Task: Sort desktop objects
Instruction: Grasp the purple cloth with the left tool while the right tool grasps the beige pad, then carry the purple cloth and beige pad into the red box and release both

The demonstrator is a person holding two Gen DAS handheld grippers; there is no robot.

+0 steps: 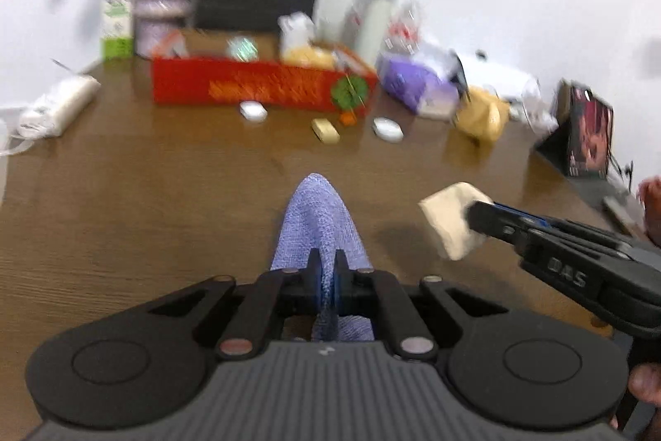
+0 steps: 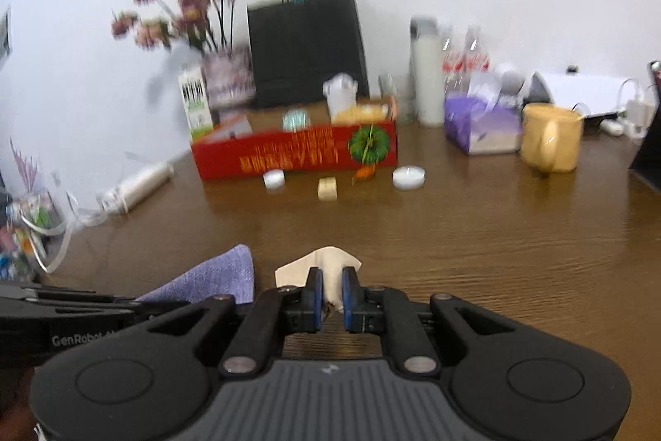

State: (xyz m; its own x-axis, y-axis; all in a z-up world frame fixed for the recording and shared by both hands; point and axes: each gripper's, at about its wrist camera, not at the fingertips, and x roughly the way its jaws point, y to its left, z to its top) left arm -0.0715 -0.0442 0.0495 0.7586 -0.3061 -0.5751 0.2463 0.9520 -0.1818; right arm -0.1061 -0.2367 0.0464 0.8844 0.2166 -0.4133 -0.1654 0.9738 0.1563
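Surface [image 1: 124, 193]: brown wood-grain, cluttered along the far edge by the white wall. Frames blurred, so fine detail is lost.

Black paper bag [image 2: 305, 48] upright at the back. Red box [image 2: 295, 151] in front of it, stuff inside, can't ID.

Yellow mug [image 2: 551, 141] to the right, just beside a purple tissue pack [image 2: 481, 129].

My left claw [image 1: 326, 275] clenched on a purple cloth [image 1: 320, 222]; the cloth sticks out fwd past the tips, above the surface.

My right claw [image 2: 329, 294] clenched on a beige paper napkin [image 2: 322, 263], held just right of the cloth, the two apart.

Small items in front of the box: two white candles [image 2: 409, 177], a beige block [image 2: 327, 188] betw. them.
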